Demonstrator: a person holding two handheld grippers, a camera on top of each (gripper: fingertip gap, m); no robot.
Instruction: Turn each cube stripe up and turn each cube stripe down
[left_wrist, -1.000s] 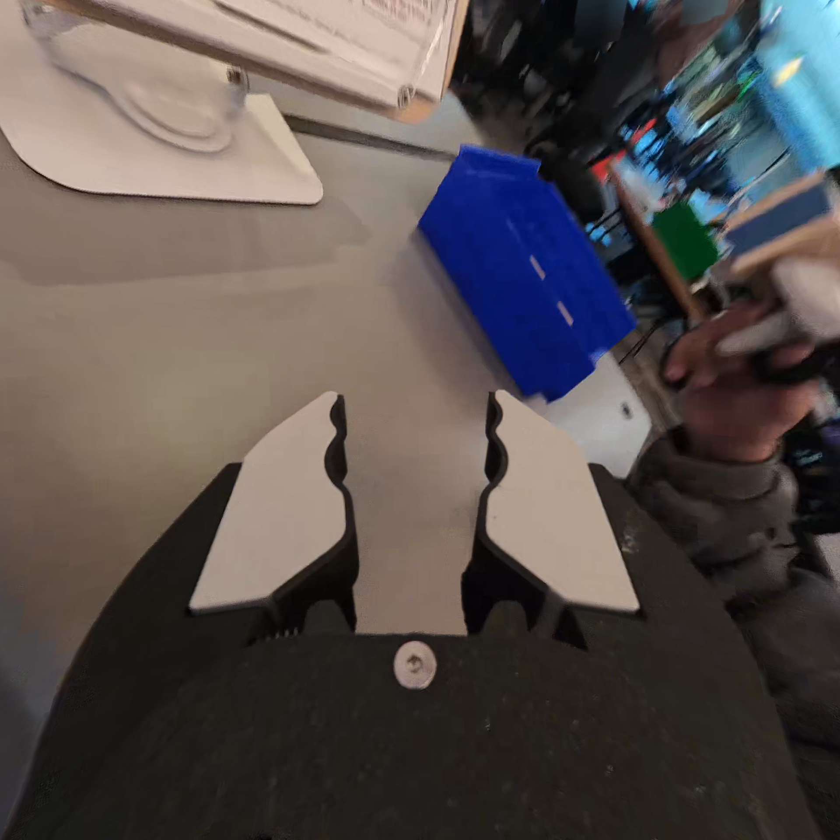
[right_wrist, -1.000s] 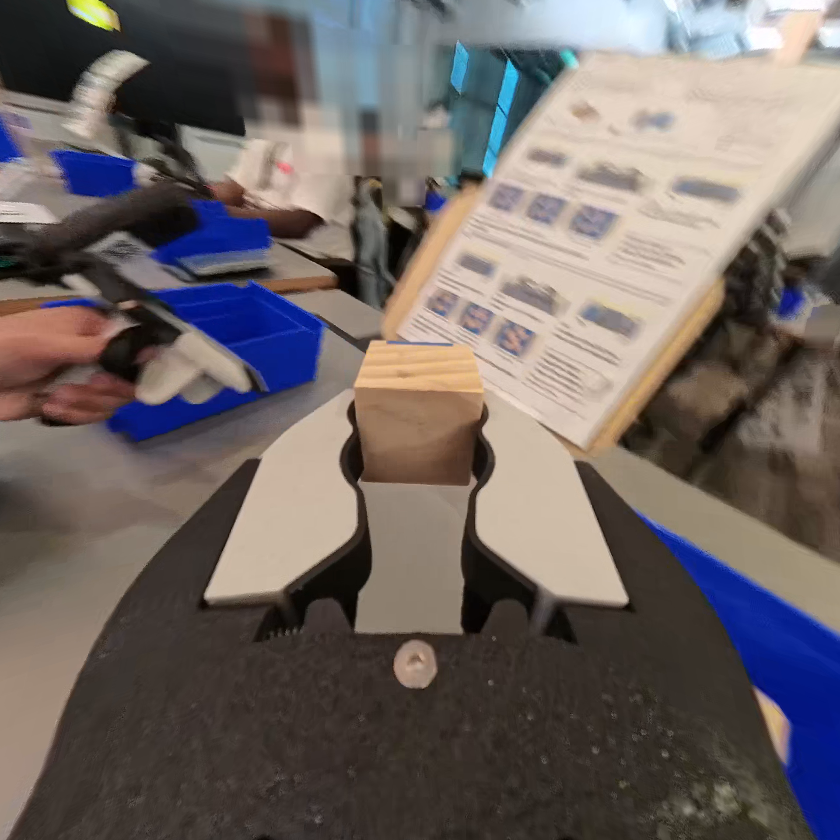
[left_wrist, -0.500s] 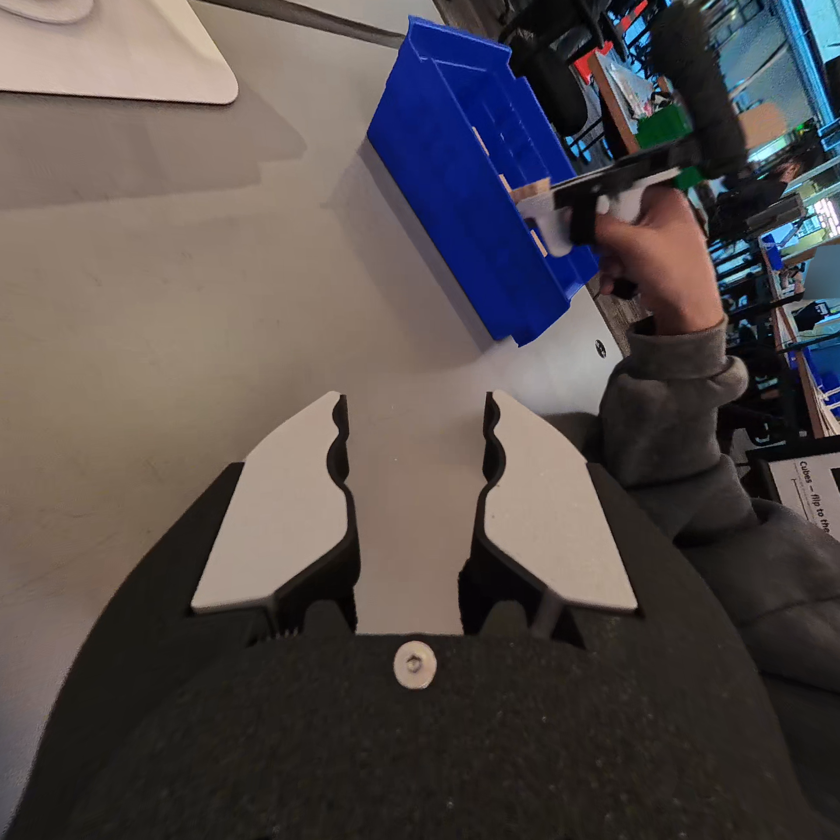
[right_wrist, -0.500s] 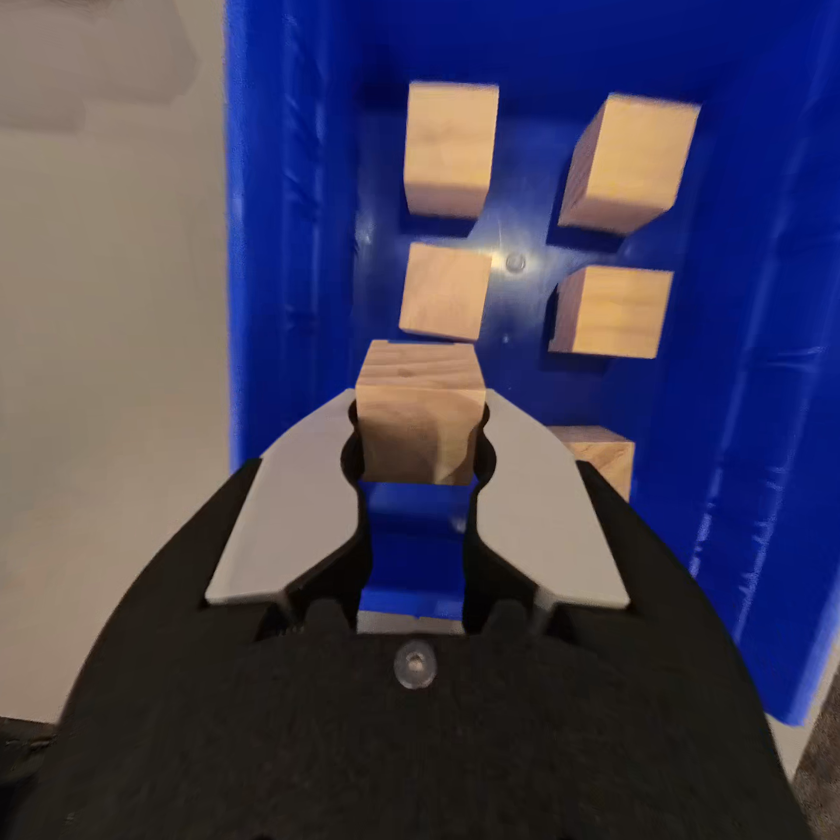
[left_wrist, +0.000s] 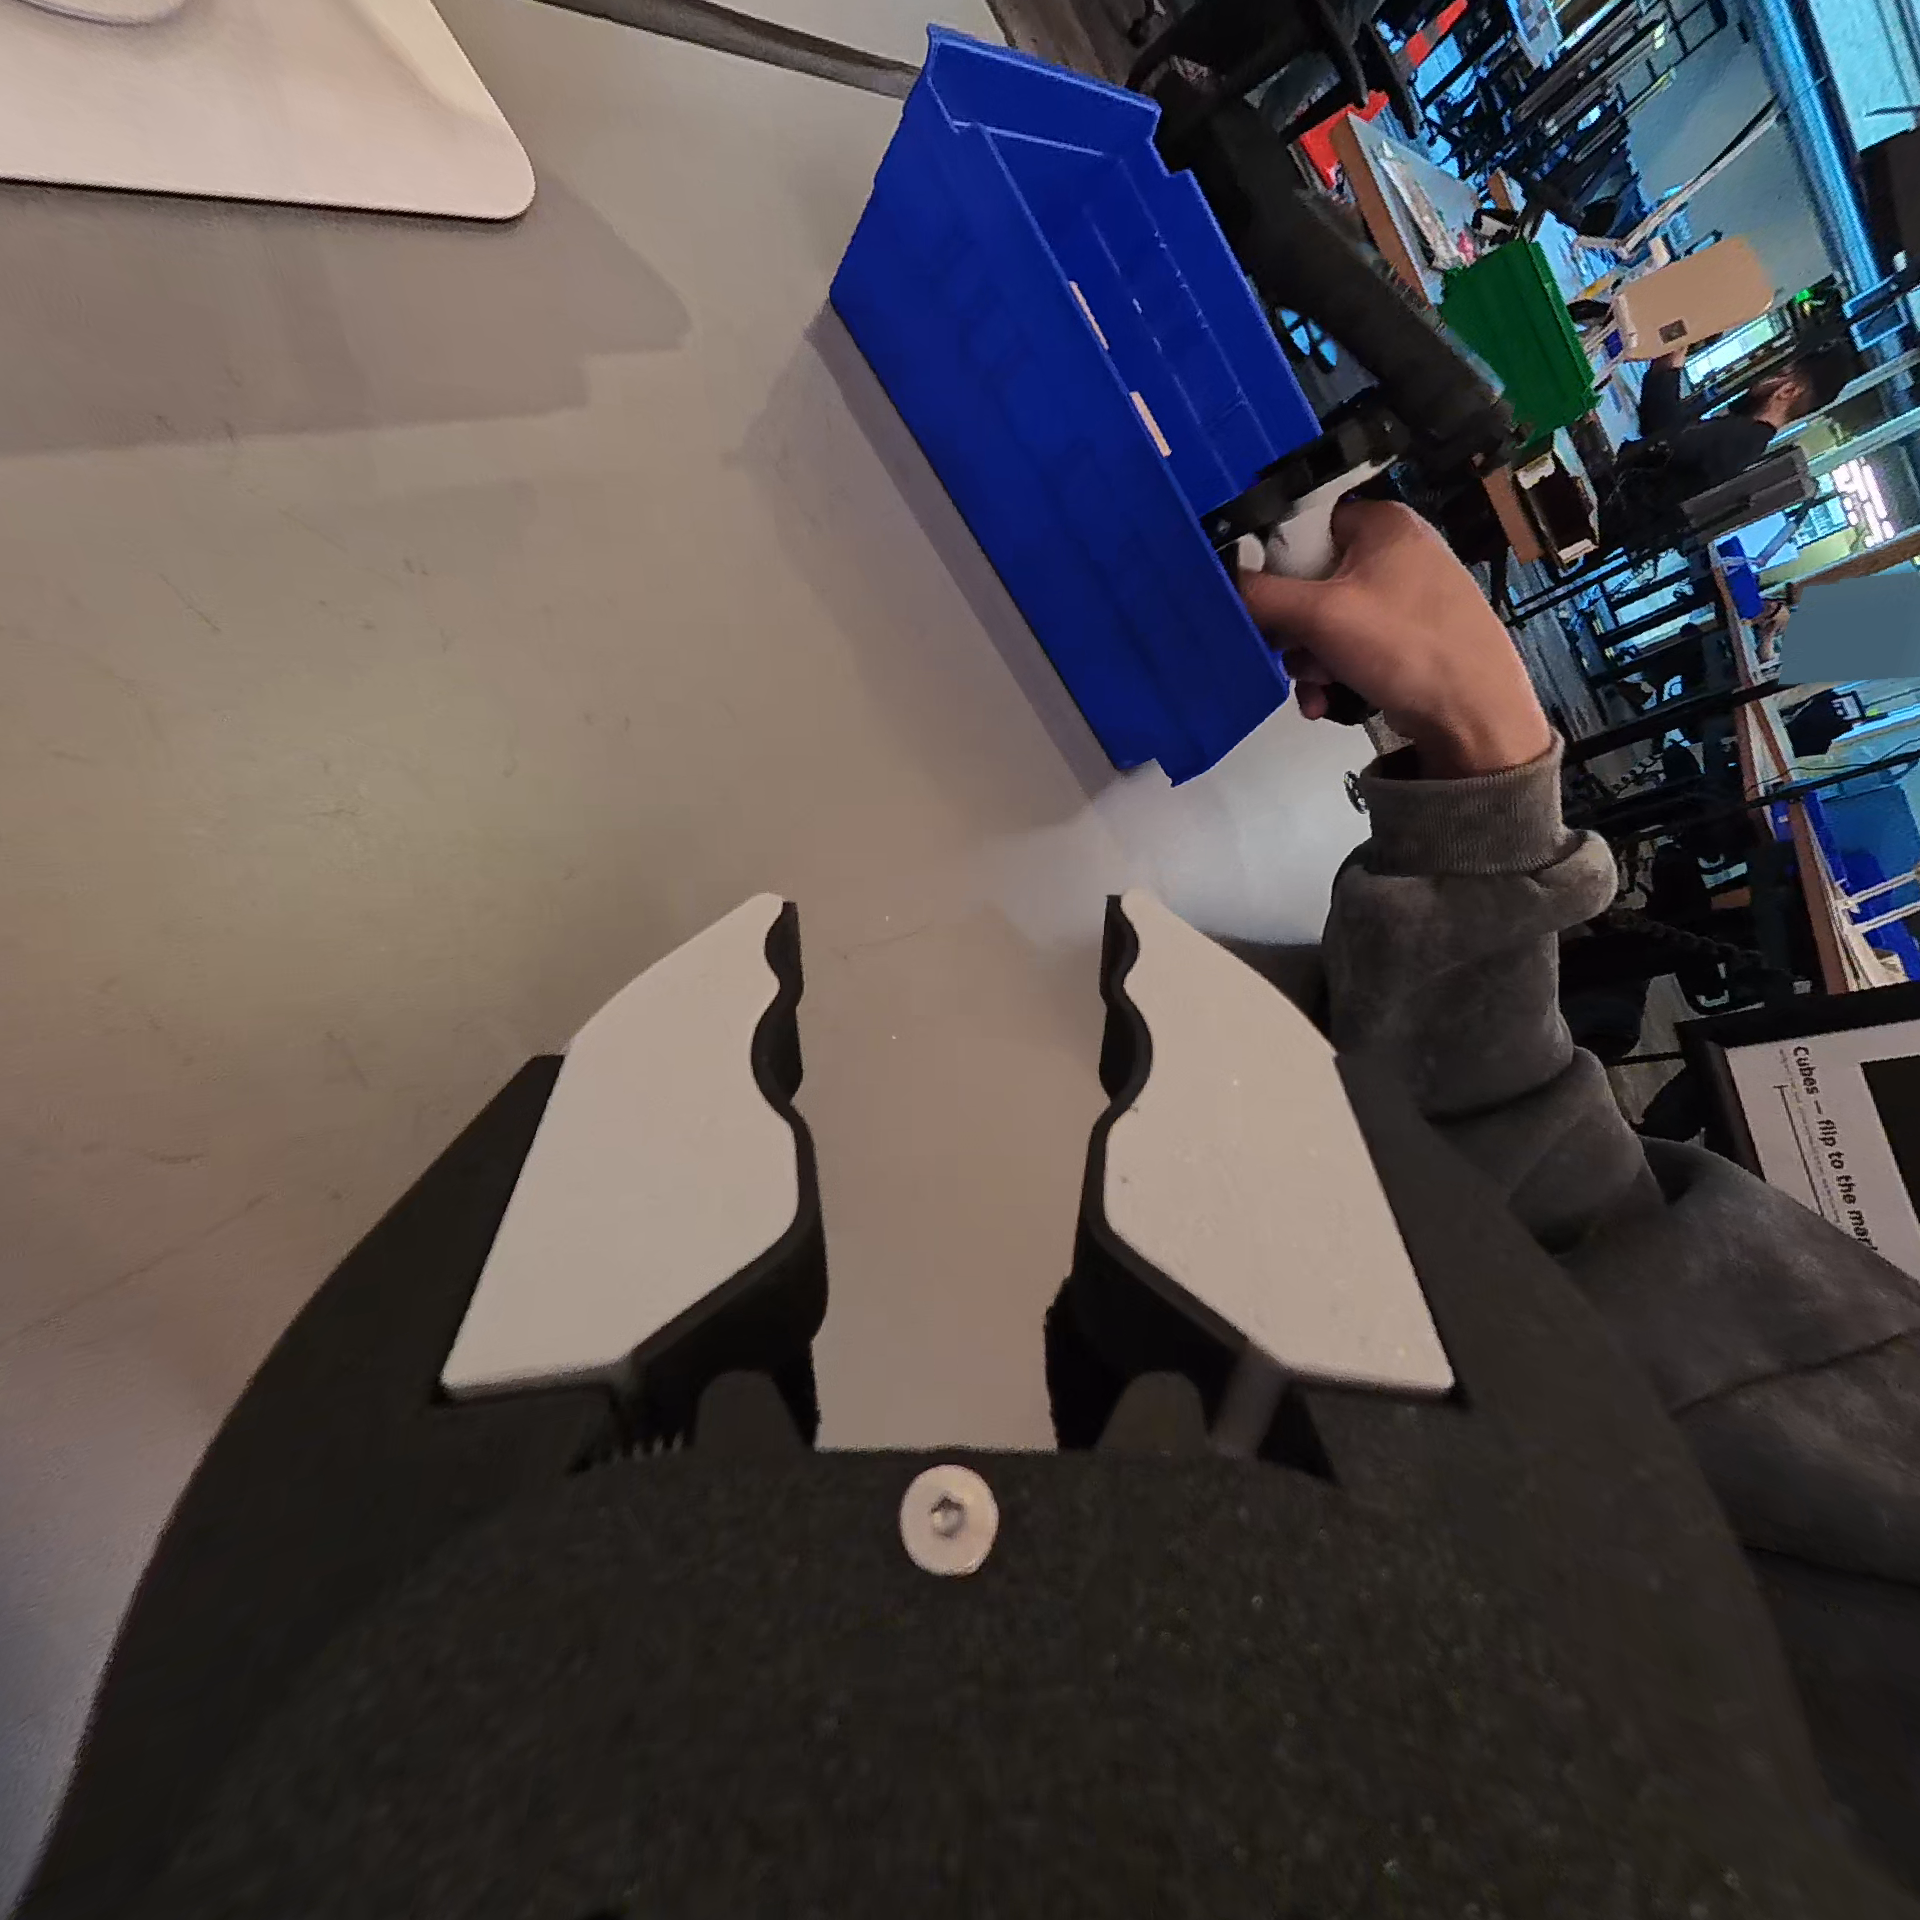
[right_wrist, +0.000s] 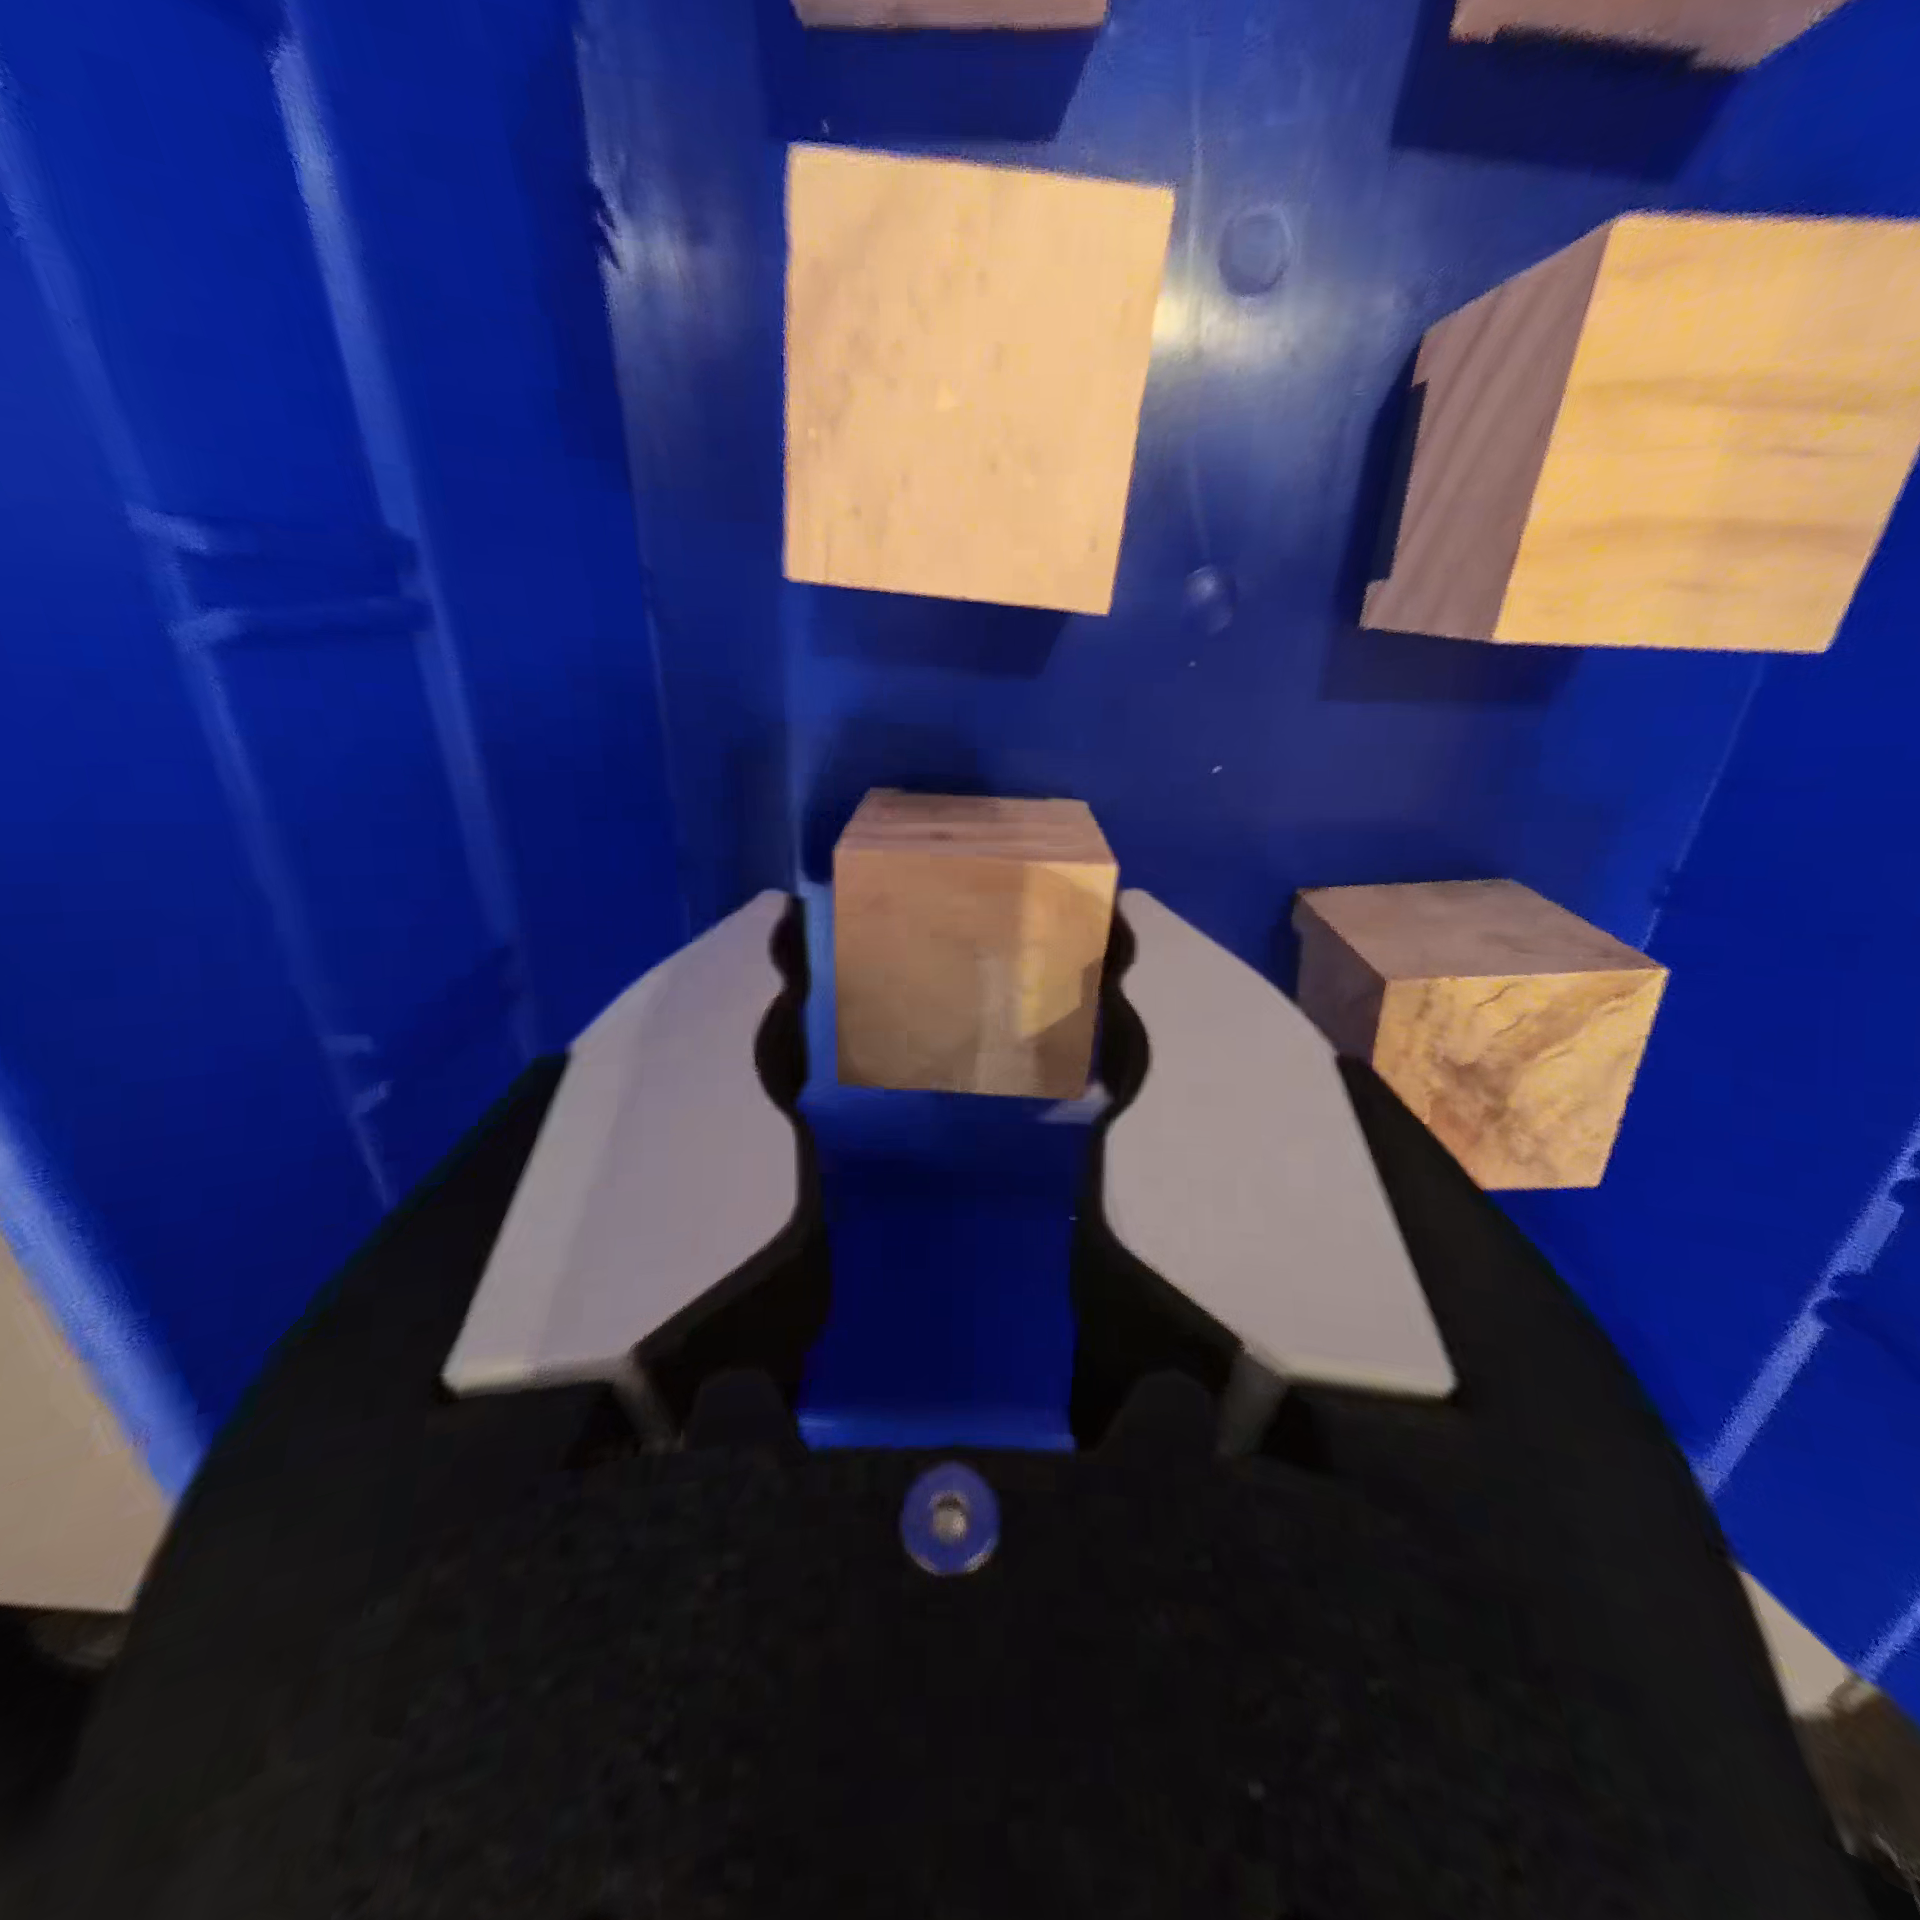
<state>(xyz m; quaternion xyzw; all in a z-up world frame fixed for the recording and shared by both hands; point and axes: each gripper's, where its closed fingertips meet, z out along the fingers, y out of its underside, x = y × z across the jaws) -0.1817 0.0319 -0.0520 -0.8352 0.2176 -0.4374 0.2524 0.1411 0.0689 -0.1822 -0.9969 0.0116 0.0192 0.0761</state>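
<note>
The grey surface (left_wrist: 312, 727) carried the blue bin (left_wrist: 1049, 416) at its far right, and down inside that bin (right_wrist: 364, 727) the right hand-held gripper (right_wrist: 961, 977) hung low, its jaws pinching a wooden cube (right_wrist: 971, 966) by two opposite side faces, close above the bin floor at the near left. To do this well, I judged, the cube wanted lowering flat until its underside met the floor, and only then letting go, so it would not tip onto a wrong face or knock the neighbour cube (right_wrist: 1486, 1039) just to its right. Two more cubes sat farther back, one straight ahead (right_wrist: 966, 384) and one at the far right (right_wrist: 1683, 436). Every face in sight was plain pale wood, with no stripe showing. The left hand-held gripper (left_wrist: 951, 997) waited over bare surface, jaws spread and empty.
</note>
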